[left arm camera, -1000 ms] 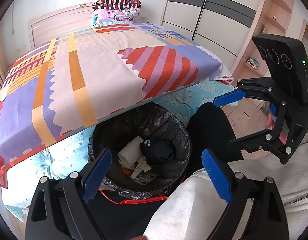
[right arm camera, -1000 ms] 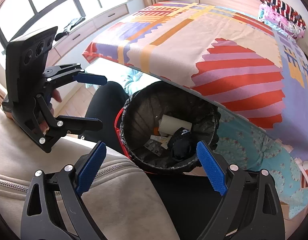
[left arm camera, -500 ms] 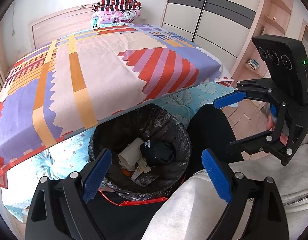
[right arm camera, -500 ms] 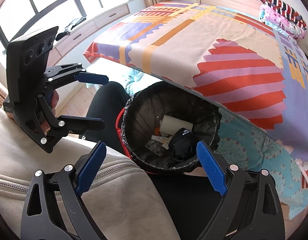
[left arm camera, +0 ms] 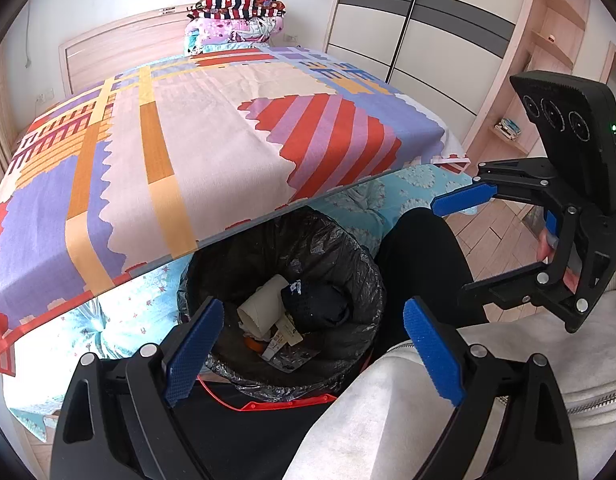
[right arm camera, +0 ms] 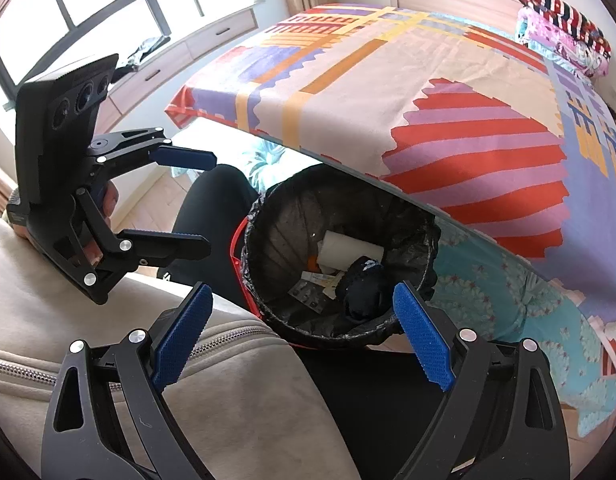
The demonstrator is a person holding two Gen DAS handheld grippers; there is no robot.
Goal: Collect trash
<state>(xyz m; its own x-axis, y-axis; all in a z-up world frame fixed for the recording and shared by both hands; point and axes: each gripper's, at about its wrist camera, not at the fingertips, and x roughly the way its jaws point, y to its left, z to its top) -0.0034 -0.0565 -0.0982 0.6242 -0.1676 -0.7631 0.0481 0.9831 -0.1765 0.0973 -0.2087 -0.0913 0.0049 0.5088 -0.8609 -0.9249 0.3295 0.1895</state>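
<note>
A red bin with a black liner (left arm camera: 347,264) (right arm camera: 264,240) stands at the bed's foot, between the person's knees. Inside lie a white paper roll (left arm camera: 264,306) (right arm camera: 349,250), a dark sock (left arm camera: 321,306) (right arm camera: 361,286), paper scraps and a foil pack. My left gripper (left arm camera: 311,344) is open and empty, above the bin's near rim; it also shows in the right wrist view (right arm camera: 190,200). My right gripper (right arm camera: 304,336) is open and empty, over the bin's near rim; it also shows in the left wrist view (left arm camera: 465,244).
A bed with a colourful patterned cover (left arm camera: 212,148) (right arm camera: 407,92) fills the view behind the bin, folded bedding (left arm camera: 236,20) at its head. A wardrobe (left arm camera: 423,40) stands right, a window seat (right arm camera: 180,48) left. The person's grey jacket (right arm camera: 188,380) and black trousers (left arm camera: 419,248) lie close.
Both views have tilted slightly; the bed and bin sit a little lower in the left wrist view. Both grippers stay open.
</note>
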